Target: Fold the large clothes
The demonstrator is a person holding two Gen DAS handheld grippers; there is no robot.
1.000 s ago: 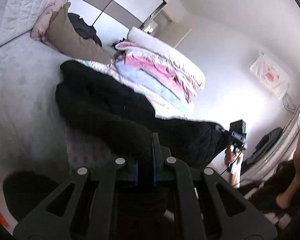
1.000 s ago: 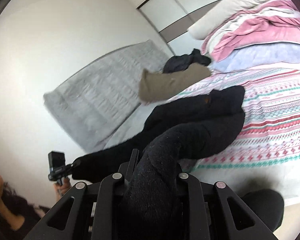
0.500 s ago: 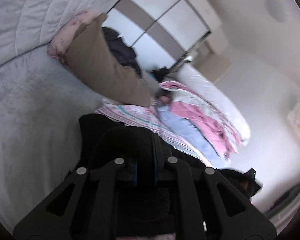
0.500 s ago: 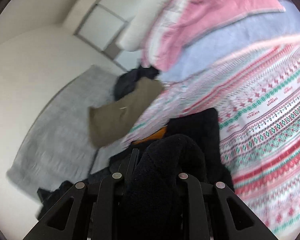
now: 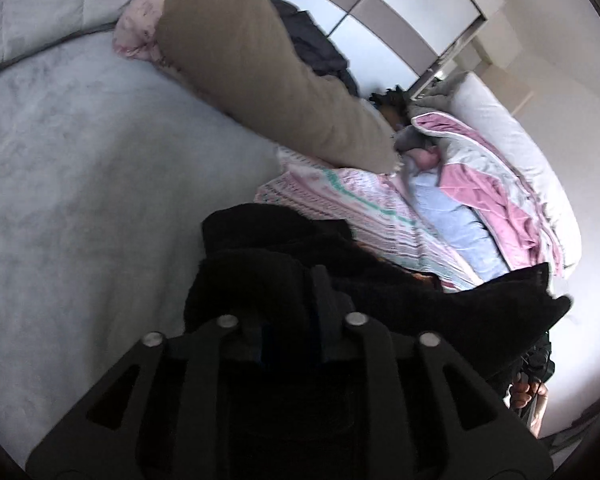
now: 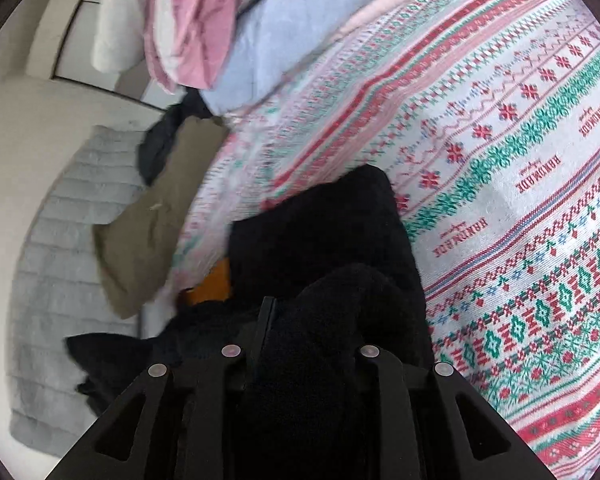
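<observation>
Black garment (image 6: 328, 232) lies bunched on bed, over patterned blanket (image 6: 520, 184), fabric bulging between fingers of both grippers. Left gripper (image 5: 296, 304) opening, cloth between fingers. Right gripper (image 6: 316, 320) opening, thick fold between fingers. Khaki pillow (image 5: 268, 64) beyond; pink-white quilt (image 5: 496, 176) near wall.
</observation>
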